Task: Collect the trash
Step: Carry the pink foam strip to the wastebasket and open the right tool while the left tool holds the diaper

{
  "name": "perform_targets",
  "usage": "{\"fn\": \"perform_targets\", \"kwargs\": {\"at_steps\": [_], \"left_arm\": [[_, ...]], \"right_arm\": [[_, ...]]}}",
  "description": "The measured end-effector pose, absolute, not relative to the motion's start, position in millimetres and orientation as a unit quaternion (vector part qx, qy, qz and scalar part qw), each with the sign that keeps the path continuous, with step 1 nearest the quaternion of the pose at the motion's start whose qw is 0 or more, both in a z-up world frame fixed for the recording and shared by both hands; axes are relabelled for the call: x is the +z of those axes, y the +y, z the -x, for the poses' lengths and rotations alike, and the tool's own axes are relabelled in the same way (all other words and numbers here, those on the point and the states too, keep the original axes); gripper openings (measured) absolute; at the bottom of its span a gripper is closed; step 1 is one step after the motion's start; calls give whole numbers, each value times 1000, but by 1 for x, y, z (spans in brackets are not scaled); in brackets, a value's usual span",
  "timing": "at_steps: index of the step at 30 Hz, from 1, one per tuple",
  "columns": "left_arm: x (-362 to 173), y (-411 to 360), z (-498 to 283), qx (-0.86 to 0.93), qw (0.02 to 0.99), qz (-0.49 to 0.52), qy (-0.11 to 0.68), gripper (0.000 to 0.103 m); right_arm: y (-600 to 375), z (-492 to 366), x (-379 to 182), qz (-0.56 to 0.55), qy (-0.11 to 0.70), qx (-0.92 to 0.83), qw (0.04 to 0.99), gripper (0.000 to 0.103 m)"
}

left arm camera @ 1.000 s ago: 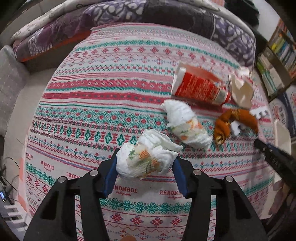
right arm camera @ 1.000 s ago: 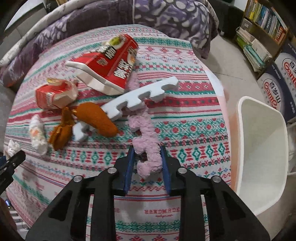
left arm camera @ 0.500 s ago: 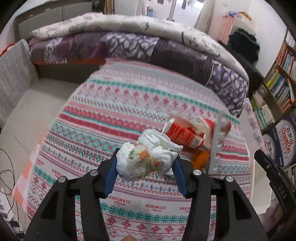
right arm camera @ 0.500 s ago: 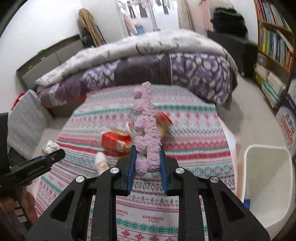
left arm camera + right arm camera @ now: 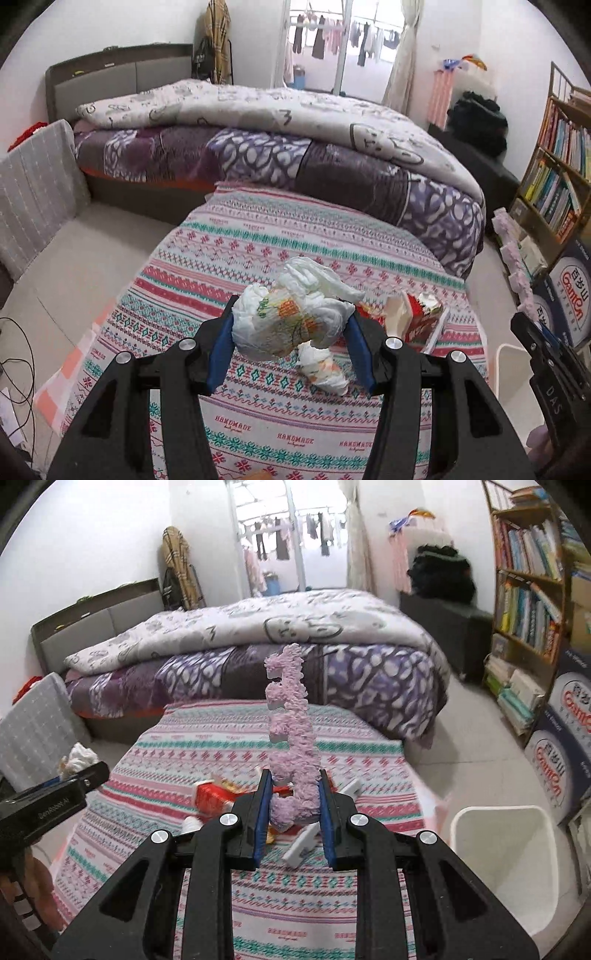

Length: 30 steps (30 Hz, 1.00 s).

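Both claws loaded and up off the table. Left gripper (image 5: 290,347) is part-open, jaws clamped on a crumpled white wrapper (image 5: 291,321) with orange/green print; it bulges past both pads, so grip looks secure. Right gripper (image 5: 291,808) is nearly closed, pinching the bottom of a pink notched foam strip (image 5: 291,738); the rest stands tall and upright above the jaws.

Bin: white wastebasket (image 5: 506,871) on the floor, just off the table's right edge, mouth open upward.

My read: step in hand is carry-to-bin. Right one goes first, it's closer. Tip the strip so its free end points down into the mouth before opening, otherwise it can bridge the rim and topple out. Left has to cross over the table; keep it high enough to clear what's left there.

Remaining on the striped tablecloth (image 5: 258,258): second crumpled wrapper (image 5: 325,369) near the middle, red carton (image 5: 413,317) toward the right edge, white foam strip (image 5: 306,843) by it.
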State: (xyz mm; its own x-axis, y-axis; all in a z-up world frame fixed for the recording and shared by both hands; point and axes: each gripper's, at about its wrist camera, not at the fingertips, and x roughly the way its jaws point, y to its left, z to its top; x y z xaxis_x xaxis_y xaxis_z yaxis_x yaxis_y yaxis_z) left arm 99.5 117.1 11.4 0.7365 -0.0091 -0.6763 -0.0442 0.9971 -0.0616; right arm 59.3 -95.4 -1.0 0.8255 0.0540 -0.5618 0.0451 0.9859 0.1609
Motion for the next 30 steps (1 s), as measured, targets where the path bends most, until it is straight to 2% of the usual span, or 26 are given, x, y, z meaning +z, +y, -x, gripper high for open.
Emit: {"fn": "perform_targets", "kwargs": {"at_steps": [30], "left_arm": [[15,18,-84,-60,936,-5,348,53]], "right_arm": [[-180,-28,4,-123,287,-95,945,23]]}}
